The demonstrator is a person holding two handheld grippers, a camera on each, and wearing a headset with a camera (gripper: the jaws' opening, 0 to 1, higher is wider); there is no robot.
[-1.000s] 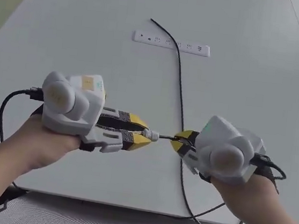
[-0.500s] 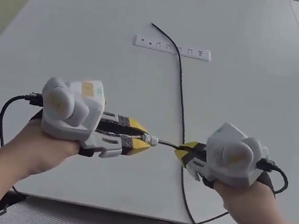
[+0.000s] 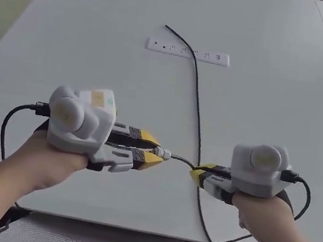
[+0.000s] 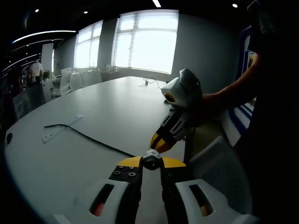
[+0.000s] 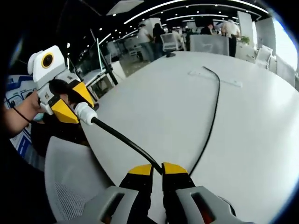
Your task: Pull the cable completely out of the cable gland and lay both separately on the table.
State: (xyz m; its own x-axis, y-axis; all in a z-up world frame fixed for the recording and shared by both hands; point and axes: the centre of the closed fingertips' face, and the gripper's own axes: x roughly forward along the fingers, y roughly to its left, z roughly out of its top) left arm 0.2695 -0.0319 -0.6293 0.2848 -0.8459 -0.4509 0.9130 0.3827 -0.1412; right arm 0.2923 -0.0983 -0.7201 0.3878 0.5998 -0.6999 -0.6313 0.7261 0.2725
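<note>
A: Head view, is there room?
B: Yes. The left tool (image 3: 156,154) and the right tool (image 3: 197,175) hang above the near edge of the white counter (image 3: 100,44); beyond is much free surface, up to a power strip (image 3: 188,51).
A: Left gripper view?
B: Its tool is clamped on the cable gland (image 4: 152,160); large windows (image 4: 147,42) behind.
A: Right gripper view?
B: Its tool pinches the black cable (image 5: 121,137), which enters the gland nearby.
</note>
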